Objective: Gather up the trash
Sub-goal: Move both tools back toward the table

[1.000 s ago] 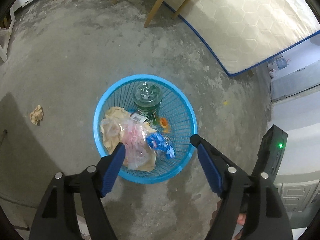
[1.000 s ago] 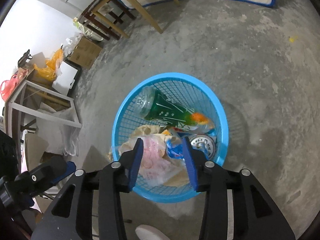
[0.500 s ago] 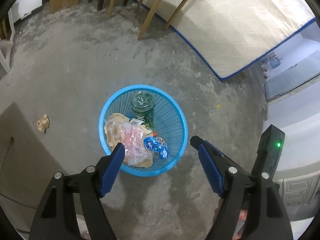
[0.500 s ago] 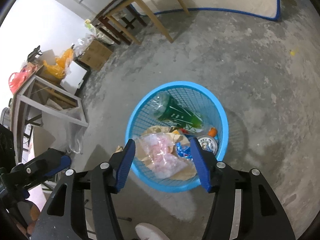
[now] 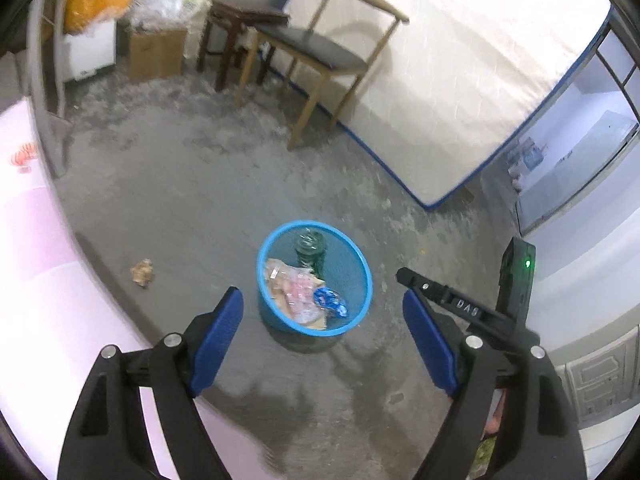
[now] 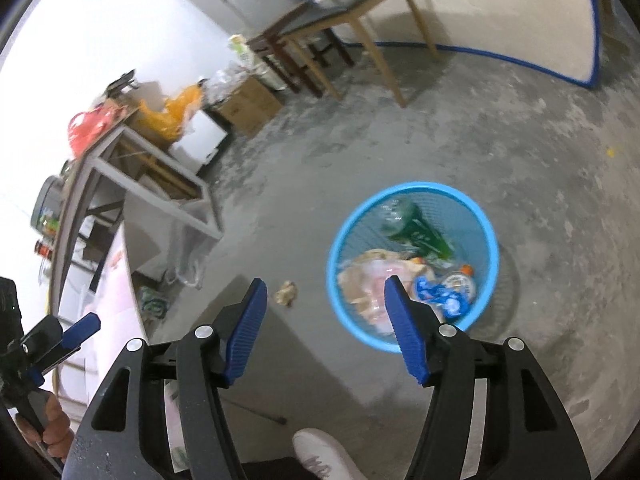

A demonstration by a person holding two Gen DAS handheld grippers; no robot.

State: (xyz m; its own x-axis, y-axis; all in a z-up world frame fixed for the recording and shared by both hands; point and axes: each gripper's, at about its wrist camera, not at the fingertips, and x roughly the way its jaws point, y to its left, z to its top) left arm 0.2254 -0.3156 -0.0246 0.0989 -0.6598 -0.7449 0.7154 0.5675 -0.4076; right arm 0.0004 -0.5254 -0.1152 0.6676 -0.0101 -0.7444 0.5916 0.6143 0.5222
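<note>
A round blue mesh basket [image 5: 362, 268] [image 6: 486, 228] stands on the concrete floor, holding a green bottle [image 5: 309, 249] [image 6: 420, 230], crumpled paper and plastic [image 5: 294, 288] [image 6: 370, 276], a blue wrapper [image 5: 330, 300] [image 6: 438, 294] and a can [image 6: 460, 282]. A crumpled paper scrap [image 5: 142, 273] [image 6: 286, 293] lies on the floor left of the basket. My left gripper [image 5: 320, 306] hangs high above the basket, jaws opening, nothing between them. My right gripper [image 6: 324, 294] is also raised, jaws opening and empty, between the scrap and the basket.
A wooden chair [image 5: 320, 46] [image 6: 340, 12] and a mattress [image 5: 460, 80] lean at the far wall. A cardboard box [image 5: 154, 56], bags and a metal frame table [image 6: 132, 168] stand at left. A pink-white surface [image 5: 40, 300] fills the left edge. A person's shoe [image 6: 324, 458] is below.
Both grippers rose and pulled away from the basket, which now looks much smaller. The right jaws spread wider; the pink plastic that sat between them lies in the basket.
</note>
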